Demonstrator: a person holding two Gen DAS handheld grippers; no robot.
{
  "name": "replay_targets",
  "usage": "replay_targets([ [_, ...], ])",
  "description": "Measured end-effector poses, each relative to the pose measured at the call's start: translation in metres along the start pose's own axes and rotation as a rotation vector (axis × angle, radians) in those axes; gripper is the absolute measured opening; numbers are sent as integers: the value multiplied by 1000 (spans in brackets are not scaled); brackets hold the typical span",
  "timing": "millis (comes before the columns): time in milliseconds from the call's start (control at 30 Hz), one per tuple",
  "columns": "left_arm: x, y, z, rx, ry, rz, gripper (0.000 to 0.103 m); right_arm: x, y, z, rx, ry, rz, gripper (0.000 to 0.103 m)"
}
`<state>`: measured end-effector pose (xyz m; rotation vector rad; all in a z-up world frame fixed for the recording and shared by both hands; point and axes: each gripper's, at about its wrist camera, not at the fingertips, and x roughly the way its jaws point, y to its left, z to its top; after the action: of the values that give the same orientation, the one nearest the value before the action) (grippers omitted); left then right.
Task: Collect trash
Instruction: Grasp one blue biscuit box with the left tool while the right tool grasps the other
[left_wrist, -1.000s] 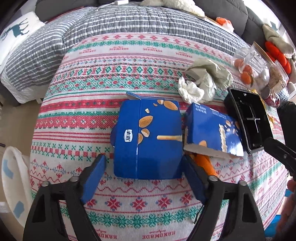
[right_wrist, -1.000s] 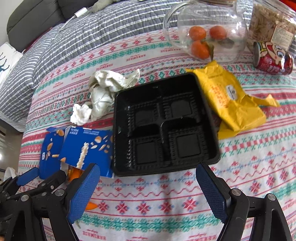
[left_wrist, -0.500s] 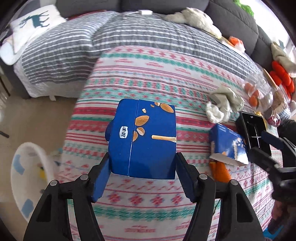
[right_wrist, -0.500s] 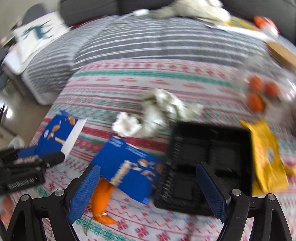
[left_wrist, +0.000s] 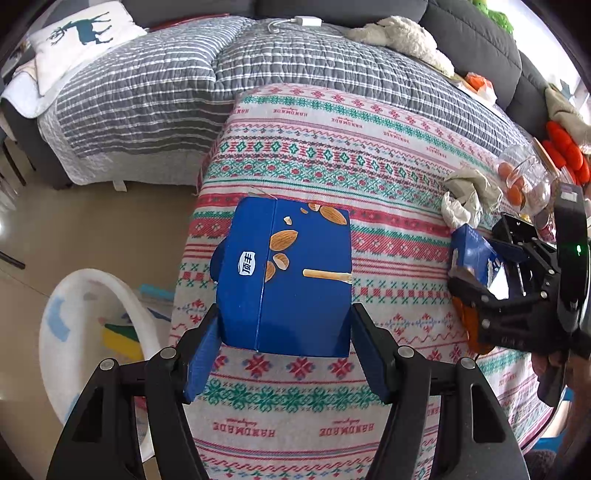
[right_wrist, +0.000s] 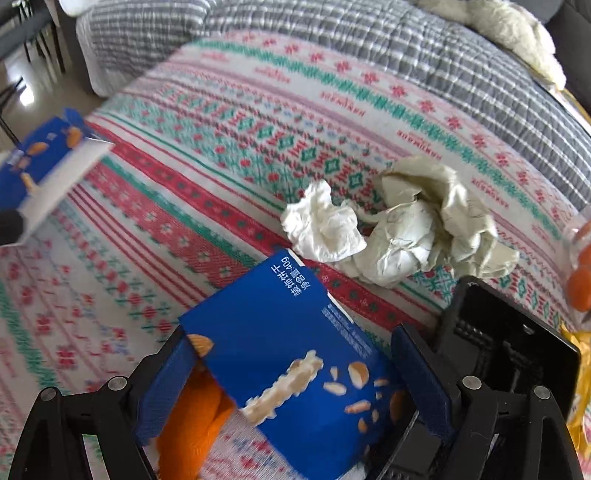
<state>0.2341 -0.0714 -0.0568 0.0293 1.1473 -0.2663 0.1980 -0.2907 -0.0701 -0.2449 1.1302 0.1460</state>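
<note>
Left gripper (left_wrist: 286, 356) clamps blue box (left_wrist: 286, 273); white bin (left_wrist: 79, 332) at eight o'clock. Right gripper (right_wrist: 295, 387) straddles second box (right_wrist: 291, 369), unpinched (tissues (right_wrist: 399, 229), tray (right_wrist: 509, 347) remain).

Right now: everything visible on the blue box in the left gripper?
The blue box is printed cardboard with almond pictures, a biscuit stick and a white logo oval. A top flap is torn open. The left gripper clamps its lower sides, holding it above the patterned tablecloth near the edge, beside the white bin.
</note>
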Motion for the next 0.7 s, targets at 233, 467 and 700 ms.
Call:
replay_targets([
  [233,-9,9,-6,-8,-8,5,70,-4,-8,-6,68,0,10,72],
  [467,-29,12,-16,-4,-41,-4,70,-37,-3,-13,121,-22,-23,67],
  [700,-47,30,-29,-19,-67,0,70,-73,9,-14,147,-66,-44,67],
])
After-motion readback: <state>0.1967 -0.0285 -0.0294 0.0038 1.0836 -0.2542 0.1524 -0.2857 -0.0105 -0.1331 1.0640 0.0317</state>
